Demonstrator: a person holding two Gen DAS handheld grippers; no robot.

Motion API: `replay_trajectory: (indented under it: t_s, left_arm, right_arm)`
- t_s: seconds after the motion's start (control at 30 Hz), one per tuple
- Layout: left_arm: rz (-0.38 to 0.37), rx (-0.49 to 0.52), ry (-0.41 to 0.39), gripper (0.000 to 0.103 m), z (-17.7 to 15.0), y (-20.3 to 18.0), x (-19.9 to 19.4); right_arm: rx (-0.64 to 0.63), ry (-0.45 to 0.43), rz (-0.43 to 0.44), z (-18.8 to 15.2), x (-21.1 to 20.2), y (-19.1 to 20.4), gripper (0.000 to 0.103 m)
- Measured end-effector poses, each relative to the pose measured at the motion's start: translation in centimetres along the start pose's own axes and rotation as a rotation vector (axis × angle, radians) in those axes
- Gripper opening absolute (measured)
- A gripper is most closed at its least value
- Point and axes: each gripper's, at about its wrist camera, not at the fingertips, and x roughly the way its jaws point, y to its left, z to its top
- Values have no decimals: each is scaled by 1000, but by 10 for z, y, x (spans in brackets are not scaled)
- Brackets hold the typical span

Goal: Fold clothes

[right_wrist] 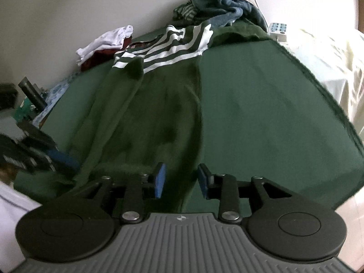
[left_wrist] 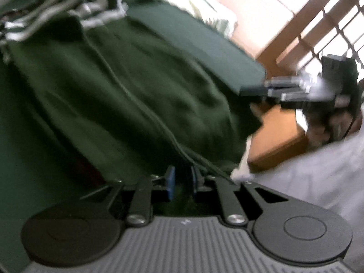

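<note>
Two tongs meet one dark green fleece garment with white-striped cuffs (right_wrist: 145, 104), which lies spread on a green blanket (right_wrist: 261, 104) over the bed. Its long axis runs straight away from both tongs, the striped end farthest off, near a heap of blue and white clothes (right_wrist: 218, 2). The hem is the nearest part. The right tongs (right_wrist: 181, 182) stand moderately open, holding nothing, poised at the hem's right edge. The left tongs (left_wrist: 183, 182) are narrowed with green cloth between the pads; blur hides whether they truly pinch it. Each hand is equally near its own hem corner, I judge.
</note>
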Motion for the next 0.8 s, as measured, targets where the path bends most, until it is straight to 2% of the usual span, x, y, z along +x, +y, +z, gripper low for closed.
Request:
replay_trajectory:
  t_s: [0.1,0.23,0.3,0.47,0.67,0.73,0.8]
  left_arm:
    - [-1,41,-17,10,5,-9,-4]
    - [11,75,-68,14,22,-17,-10]
    - [18,94,-92,25,29,-21,-12]
    - [57,172,-98,29,39,-42,9]
    - [68,223,-116,41,45,-58,24]
    - [81,249,-120,46,46,-64,26]
    - [90,267,-138,60,49,-72,26]
  right_arm:
    - [11,13,13,-4,-2,0,33]
    - [15,71,17,-7,3,0,17]
    - [12,95,12,-8,5,0,9]
    - [57,68,52,-1,-7,-6,7]
    - [107,10,101,17,-20,-9,7]
    - [95,17,109,26,-16,-5,7]
    - [67,25,111,37,-10,1,7]
